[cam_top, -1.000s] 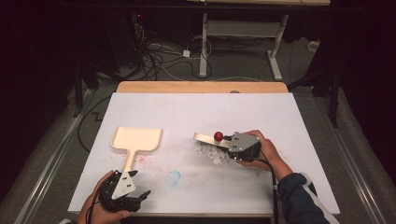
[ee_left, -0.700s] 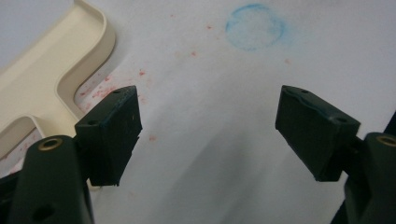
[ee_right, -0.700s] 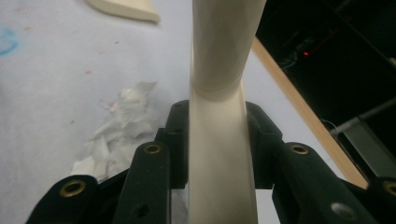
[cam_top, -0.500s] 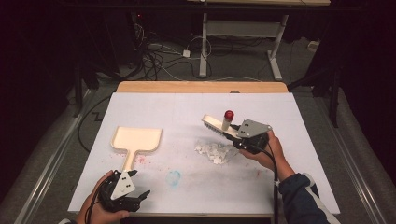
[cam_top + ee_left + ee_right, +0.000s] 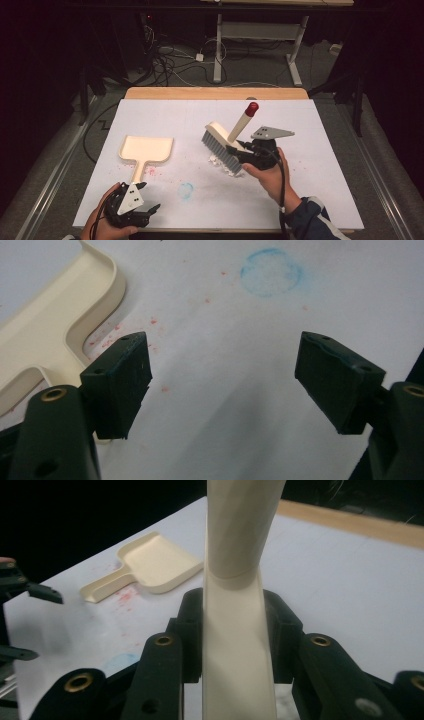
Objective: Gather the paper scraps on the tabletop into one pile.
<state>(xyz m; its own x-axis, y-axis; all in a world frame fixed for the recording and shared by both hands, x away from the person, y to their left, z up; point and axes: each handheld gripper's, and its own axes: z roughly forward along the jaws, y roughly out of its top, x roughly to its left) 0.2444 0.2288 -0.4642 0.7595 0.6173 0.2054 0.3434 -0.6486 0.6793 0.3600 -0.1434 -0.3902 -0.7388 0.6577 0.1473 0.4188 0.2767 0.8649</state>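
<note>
Between the right gripper's (image 5: 235, 645) fingers (image 5: 192, 630), the brush (image 5: 227, 145) handle, clamped.

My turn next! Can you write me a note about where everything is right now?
Right tool: shut on the brush, bristles by the white crumbs.
Left tool: open, empty, beside the dustpan handle.
Dustpan: flat on the table, left of the crumbs, looks empty.
Done: brush picked up.
Left, probably: grab the dustpan and sweep the crumbs in.

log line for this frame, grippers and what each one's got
left gripper: open, empty, near dustpan handle | right gripper: shut on brush, bristles over white crumbs | table: red, blue stains
</note>
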